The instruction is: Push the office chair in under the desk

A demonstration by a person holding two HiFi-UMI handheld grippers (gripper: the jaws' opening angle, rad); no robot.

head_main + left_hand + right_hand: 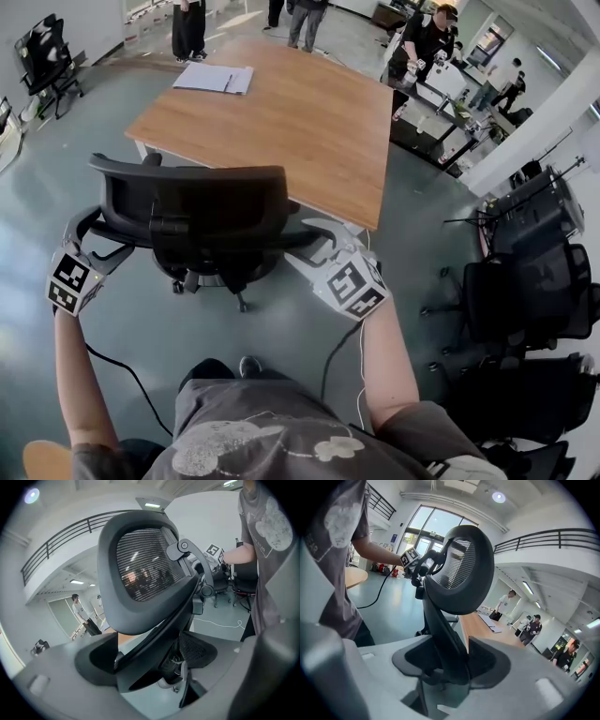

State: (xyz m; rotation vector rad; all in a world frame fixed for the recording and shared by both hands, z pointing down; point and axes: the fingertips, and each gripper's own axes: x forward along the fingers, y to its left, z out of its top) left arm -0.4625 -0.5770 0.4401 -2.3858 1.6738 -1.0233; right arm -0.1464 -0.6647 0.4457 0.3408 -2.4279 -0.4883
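Shows an office chair (202,211) on the grey floor (281,323), backrest toward the wearer, standing just beside the near edge of the wooden desk (281,112), with its wheels on the open floor on the wearer's side. Straddles the backrest's left end with the left gripper (98,236): jaws spread wide, dark frame bar against one pad, a gap showing beside the other. Clamps the backrest's right end in the right gripper (311,246), jaws partly closed, both pads pressed on the frame bar. Places a sheaf of papers (214,78) at the desk's far end.
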